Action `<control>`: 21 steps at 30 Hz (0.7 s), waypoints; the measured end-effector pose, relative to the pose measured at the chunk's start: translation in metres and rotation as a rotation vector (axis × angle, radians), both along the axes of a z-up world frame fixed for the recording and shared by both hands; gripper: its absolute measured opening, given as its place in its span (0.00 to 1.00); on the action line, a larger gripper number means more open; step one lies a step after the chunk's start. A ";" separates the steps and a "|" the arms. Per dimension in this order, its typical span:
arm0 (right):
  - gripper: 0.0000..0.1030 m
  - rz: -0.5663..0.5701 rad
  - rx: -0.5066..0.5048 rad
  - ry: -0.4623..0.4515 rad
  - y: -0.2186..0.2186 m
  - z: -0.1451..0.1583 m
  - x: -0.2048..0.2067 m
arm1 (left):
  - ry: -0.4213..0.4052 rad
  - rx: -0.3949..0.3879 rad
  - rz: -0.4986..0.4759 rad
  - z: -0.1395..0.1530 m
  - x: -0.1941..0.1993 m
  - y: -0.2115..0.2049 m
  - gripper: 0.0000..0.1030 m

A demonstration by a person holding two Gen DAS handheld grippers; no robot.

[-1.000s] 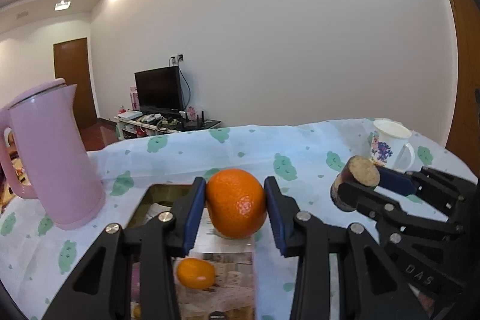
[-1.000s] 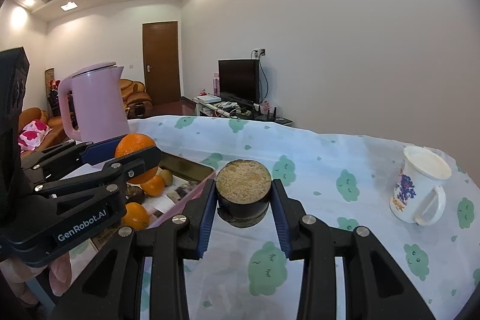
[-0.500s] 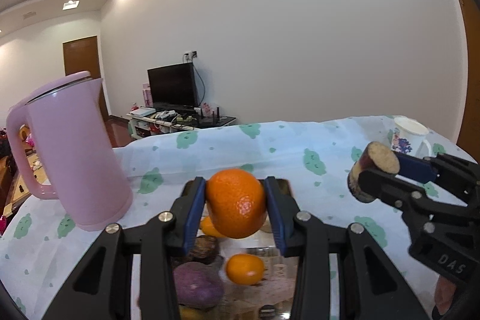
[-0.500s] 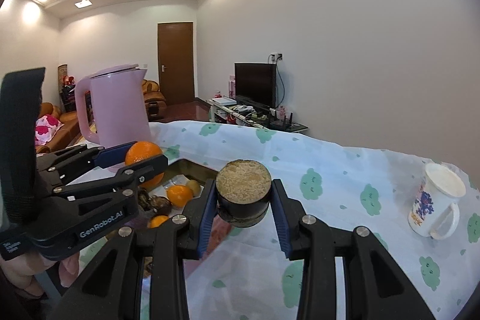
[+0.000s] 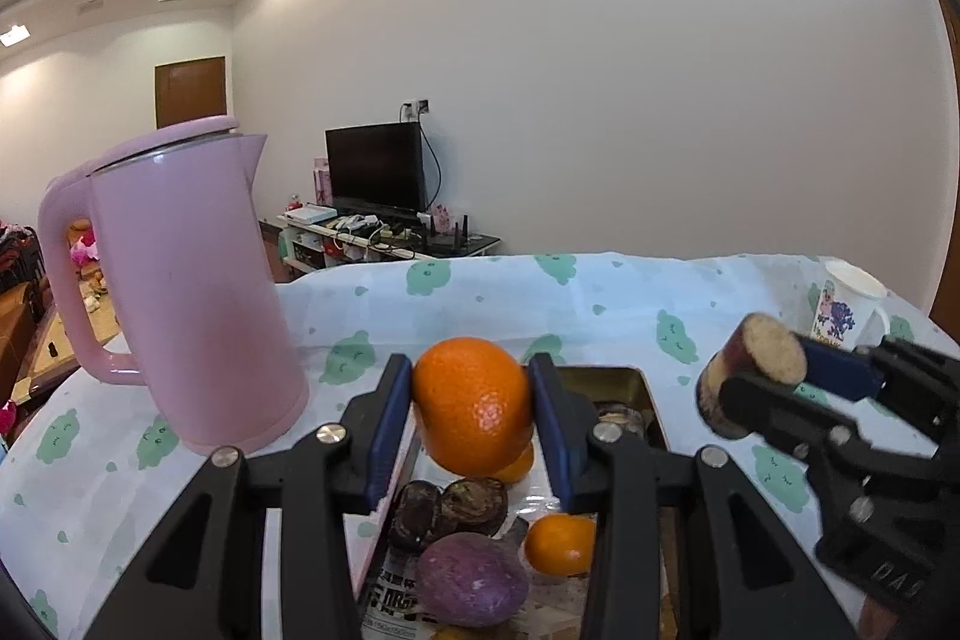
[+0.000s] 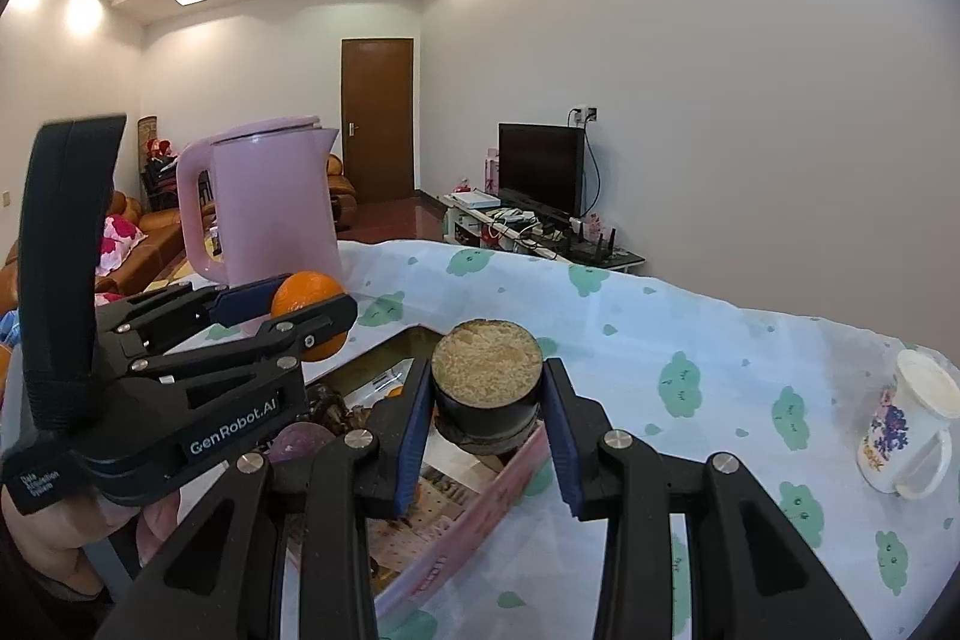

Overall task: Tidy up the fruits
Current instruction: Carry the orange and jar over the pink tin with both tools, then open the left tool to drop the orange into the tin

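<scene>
My left gripper (image 5: 471, 409) is shut on a large orange (image 5: 471, 403) and holds it above the pink tray (image 5: 624, 379). The tray holds a purple sweet potato (image 5: 471, 586), a small orange (image 5: 561, 544) and dark brown fruits (image 5: 450, 505). My right gripper (image 6: 486, 400) is shut on a dark cut piece with a tan, grainy cut face (image 6: 486, 361), held above the tray's right edge (image 6: 480, 508). The right gripper with its piece (image 5: 750, 376) shows in the left wrist view. The left gripper with the orange (image 6: 309, 301) shows in the right wrist view.
A tall pink kettle (image 5: 180, 292) stands left of the tray on the cloud-print tablecloth (image 5: 600, 304). A white flowered mug (image 6: 906, 424) stands at the right. Behind the table are a TV stand and a white wall.
Both grippers have moved with their loads, so that more of the tray and its fruit shows below them. The kettle looks nearer and larger. Both grips are unchanged.
</scene>
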State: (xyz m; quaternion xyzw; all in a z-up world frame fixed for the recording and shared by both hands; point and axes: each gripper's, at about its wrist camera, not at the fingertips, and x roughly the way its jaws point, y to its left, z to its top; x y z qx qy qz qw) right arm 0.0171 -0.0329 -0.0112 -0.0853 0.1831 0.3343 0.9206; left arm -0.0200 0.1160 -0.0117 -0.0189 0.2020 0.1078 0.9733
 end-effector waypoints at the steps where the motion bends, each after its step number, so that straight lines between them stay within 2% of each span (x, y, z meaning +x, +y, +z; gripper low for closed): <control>1: 0.37 0.003 -0.001 0.003 0.002 -0.001 0.000 | -0.001 0.001 0.001 0.000 0.000 0.001 0.40; 10: 0.37 0.026 -0.009 0.033 0.021 -0.008 0.003 | 0.048 -0.023 0.025 -0.005 0.003 0.013 0.40; 21: 0.37 0.063 -0.053 0.137 0.038 -0.032 0.013 | 0.195 -0.058 0.020 -0.029 0.016 0.020 0.41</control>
